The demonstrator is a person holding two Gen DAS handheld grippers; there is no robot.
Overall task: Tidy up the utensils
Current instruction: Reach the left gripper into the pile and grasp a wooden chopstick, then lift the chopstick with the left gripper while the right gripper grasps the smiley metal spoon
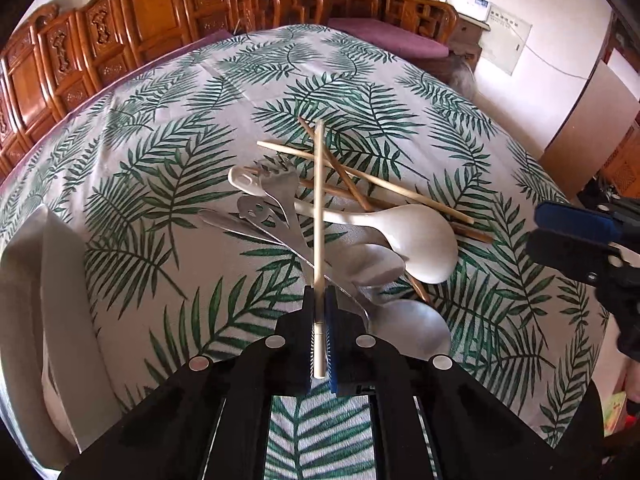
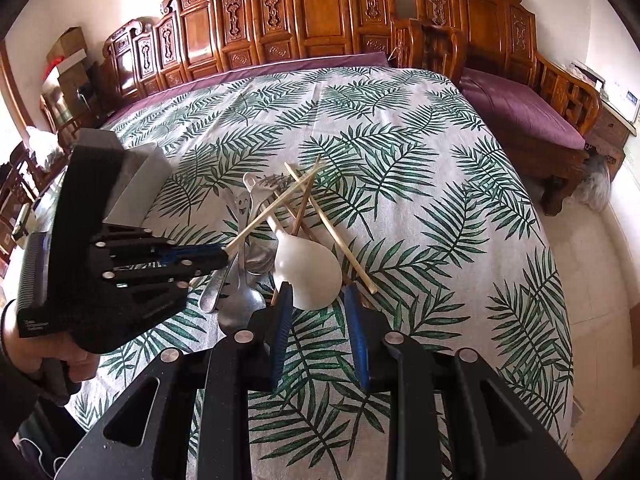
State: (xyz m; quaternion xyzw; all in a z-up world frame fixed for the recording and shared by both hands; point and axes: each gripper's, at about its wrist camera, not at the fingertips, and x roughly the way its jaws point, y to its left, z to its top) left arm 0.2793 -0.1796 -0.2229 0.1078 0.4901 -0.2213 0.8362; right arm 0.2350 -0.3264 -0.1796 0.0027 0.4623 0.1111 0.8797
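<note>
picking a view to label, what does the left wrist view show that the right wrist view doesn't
Only the left wrist view shows the left gripper pads clamping the pale chopstick head-on, and the white tray edge.

Only the right wrist view shows the hand holding that gripper and the right gripper open, empty, above the white ladle.

Both share the utensil pile on the leaf-print tablecloth.

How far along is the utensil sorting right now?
Barely begun. The left gripper is shut on one pale chopstick. The right gripper hangs open over the white spoon. The other chopsticks and metal spoons are still piled together; nothing visibly sorted.
</note>
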